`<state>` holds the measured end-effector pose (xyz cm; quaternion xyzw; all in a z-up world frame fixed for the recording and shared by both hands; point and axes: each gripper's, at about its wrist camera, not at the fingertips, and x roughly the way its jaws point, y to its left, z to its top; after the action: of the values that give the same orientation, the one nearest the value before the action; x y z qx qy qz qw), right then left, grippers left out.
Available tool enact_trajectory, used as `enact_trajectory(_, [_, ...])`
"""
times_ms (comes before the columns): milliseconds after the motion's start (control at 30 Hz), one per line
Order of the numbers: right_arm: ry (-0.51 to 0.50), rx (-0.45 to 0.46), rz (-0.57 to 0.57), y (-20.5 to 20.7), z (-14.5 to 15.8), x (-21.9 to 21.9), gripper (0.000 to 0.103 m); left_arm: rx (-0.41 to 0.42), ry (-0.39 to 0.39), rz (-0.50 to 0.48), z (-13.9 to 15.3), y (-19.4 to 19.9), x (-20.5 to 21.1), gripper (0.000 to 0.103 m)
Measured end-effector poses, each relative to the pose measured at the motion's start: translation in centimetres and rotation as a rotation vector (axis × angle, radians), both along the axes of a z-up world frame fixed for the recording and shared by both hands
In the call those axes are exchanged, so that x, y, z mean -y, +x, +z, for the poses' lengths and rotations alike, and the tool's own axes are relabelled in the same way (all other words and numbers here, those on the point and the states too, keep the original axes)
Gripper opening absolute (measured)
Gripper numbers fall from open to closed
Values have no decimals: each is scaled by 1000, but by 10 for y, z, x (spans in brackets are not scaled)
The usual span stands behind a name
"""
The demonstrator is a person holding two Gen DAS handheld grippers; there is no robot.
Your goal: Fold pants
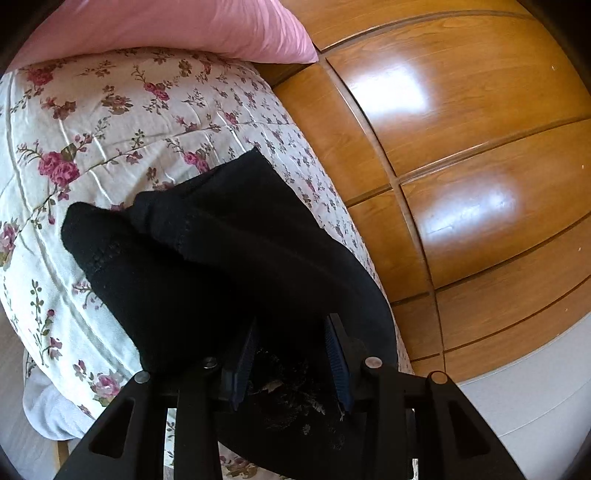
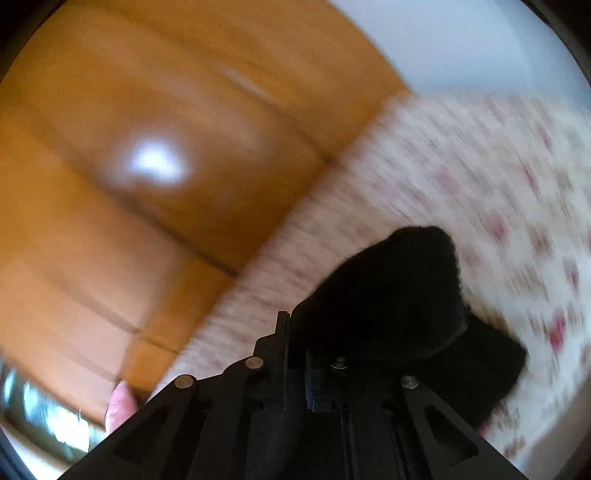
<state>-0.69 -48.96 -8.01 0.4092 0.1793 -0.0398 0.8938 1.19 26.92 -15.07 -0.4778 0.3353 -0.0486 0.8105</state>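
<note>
Black pants, knit and matte, bunched in thick folds across the lower centre of the left wrist view, lying on a floral bedspread. Two rounded ends with a stitched band pointing to the upper left; a squarer corner reaching toward the bed's right edge. Left gripper released, blue pads apart, dark fabric lying between them without being pinched. Right gripper clenched, jaws together; black cloth bulging just above and right of it, whether caught between the jaws cannot be told through the blur. Pink pillow at the top left. Glossy wooden panels tight against the bed's right edge. Open bedspread to the upper left.
</note>
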Motion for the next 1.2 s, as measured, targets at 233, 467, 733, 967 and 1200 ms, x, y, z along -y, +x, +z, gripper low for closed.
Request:
enact_trajectory(233, [66,-202,-40,-27,-62,23,7,-3,-10,3,-9,-5,1,38])
enact_trajectory(467, [185,-311,-49,-29,-116,31,11,-13,-12,4,-6,-5,2,43])
enact_trajectory(733, [167,-280,50,-6,-105,5,34,16,-51,-7,1,-3,6,58])
enact_trajectory(967, [191,-241,177,9,-104,-25,34,0,-85,41,3,-15,-4,56])
enact_trajectory(1200, [170,-265,321,30,-107,-68,34,8,-111,41,4,-8,1,56])
